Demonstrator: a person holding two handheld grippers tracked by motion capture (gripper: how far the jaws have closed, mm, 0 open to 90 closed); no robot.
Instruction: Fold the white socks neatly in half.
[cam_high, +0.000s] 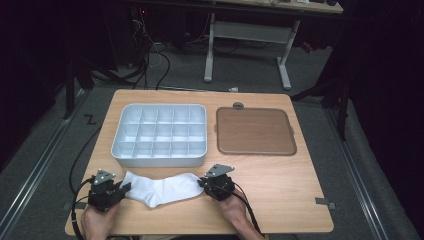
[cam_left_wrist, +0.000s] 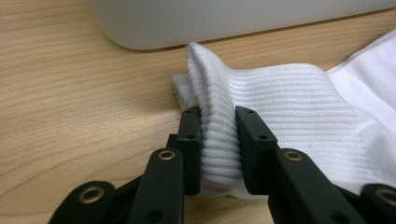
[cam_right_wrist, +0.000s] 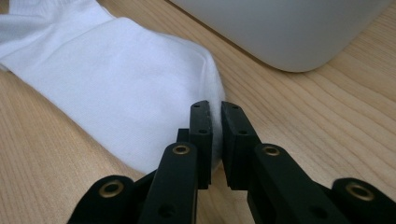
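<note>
We can read no words, numbers, labels or signs in these pictures.

White cloth sock (cam_left_wrist: 299, 102) with ribbed knit cuff and smoother foot, matt black plastic-looking gripper jaws with brass-coloured rivets, smooth pale plastic divided tray (cam_high: 159, 134), light wood-grain table (cam_high: 280, 185), matt brown lid (cam_high: 255, 131).
</note>
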